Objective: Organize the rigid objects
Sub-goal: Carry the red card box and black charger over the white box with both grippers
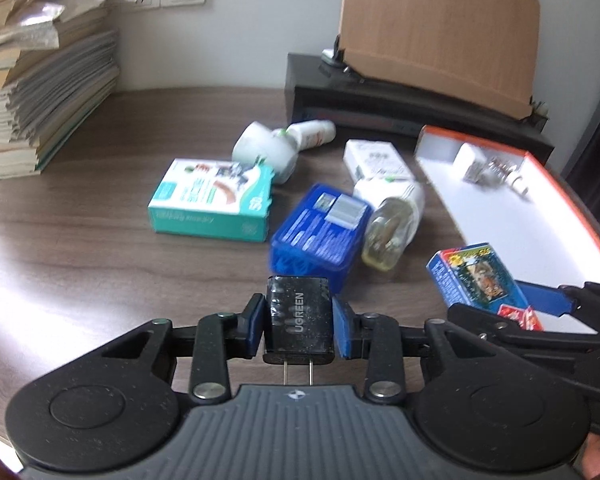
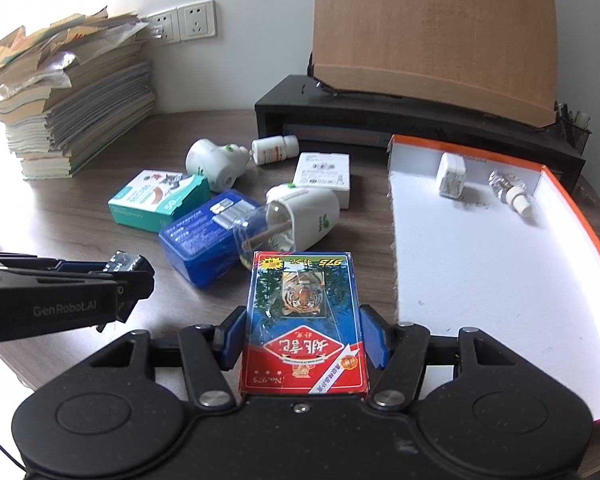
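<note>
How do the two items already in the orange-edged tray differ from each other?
In the tray, the white charger block is boxy and opaque white; the small bottle is slim with a clear, shiny body and a white cap. The charger sits left of the bottle. Both rest near the tray's far wall.

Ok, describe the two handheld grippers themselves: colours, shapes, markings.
Both are black plastic tools. The left gripper has blue pads on its fingers, black linkage bars with silver rivets, two round discs flanking a ribbed grey centre plate with a small logo. Seen from the side in the right view, its body reads "GenRobot.AI" in grey. The right gripper matches: blue pads, black links, silver rivets, round discs.
</note>
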